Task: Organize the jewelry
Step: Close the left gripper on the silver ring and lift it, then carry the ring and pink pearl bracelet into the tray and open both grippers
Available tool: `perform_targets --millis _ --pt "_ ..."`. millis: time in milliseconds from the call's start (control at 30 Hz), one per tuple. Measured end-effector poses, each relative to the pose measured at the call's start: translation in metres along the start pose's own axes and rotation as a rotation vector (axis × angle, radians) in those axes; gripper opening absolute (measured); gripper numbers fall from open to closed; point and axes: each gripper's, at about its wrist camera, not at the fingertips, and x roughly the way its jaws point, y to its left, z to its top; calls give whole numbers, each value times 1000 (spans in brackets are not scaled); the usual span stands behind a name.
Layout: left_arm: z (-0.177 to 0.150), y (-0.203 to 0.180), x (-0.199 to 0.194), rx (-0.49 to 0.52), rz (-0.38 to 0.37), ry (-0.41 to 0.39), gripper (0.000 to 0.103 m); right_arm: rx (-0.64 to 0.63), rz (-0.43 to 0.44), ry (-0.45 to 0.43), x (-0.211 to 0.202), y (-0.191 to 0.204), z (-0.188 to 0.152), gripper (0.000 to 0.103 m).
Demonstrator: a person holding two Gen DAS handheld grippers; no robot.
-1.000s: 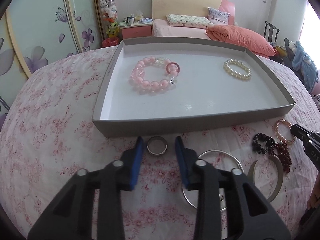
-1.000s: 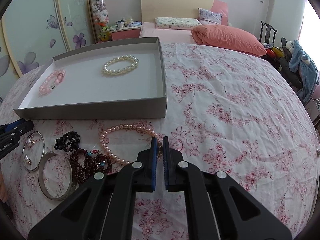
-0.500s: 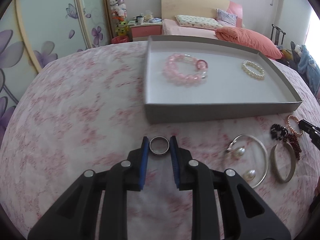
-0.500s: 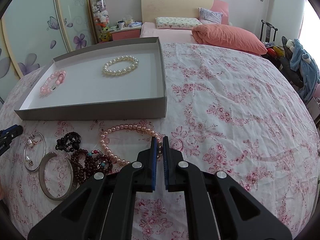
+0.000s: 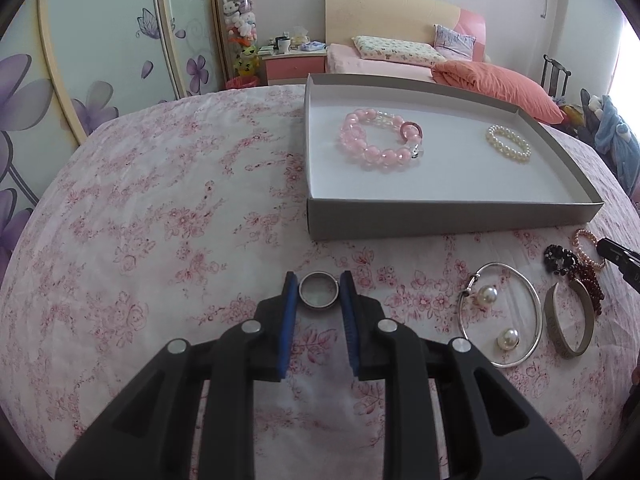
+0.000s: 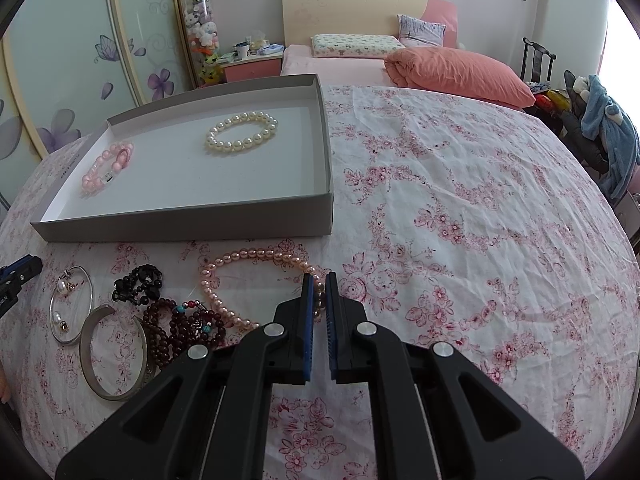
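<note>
My left gripper (image 5: 319,284) is shut on a silver ring (image 5: 319,294) and holds it above the floral cloth, left of the grey tray (image 5: 440,212). The tray holds a pink bead bracelet (image 5: 376,138) and a white pearl bracelet (image 5: 508,143). My right gripper (image 6: 319,286) is nearly shut and empty, hovering over the right end of a pink pearl necklace (image 6: 248,258). Left of it lie a dark red bead bracelet (image 6: 180,326), a black bead bracelet (image 6: 138,282), a silver cuff (image 6: 108,346) and a thin bangle with pearls (image 6: 72,304).
The tray (image 6: 180,220) sits on a flower-print cloth (image 6: 460,220). A bed with an orange pillow (image 6: 452,70) stands behind. The tip of the left gripper shows at the left edge of the right wrist view (image 6: 16,276).
My left gripper closed on the silver ring, lifted it and swung left, away from the tray's front. The right gripper stayed almost still.
</note>
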Motion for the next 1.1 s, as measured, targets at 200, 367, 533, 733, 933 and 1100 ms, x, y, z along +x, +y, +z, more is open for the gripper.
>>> perform_targets --millis 200,367,533,733,933,1100 --pt "1 -2 0 2 2 1 22 1 1 0 0 0 0 7" --pt "1 -2 0 2 2 1 22 4 7 0 0 -1 0 7" --pt "1 -2 0 2 2 1 22 7 10 0 0 -1 0 7" --pt "1 -2 0 3 1 1 22 1 5 -2 0 0 0 7" --pt "1 -2 -5 4 -46 -20 22 20 99 -86 -20 13 7 6" --pt "2 0 -23 4 -68 -88 22 3 166 -186 -49 25 17 6"
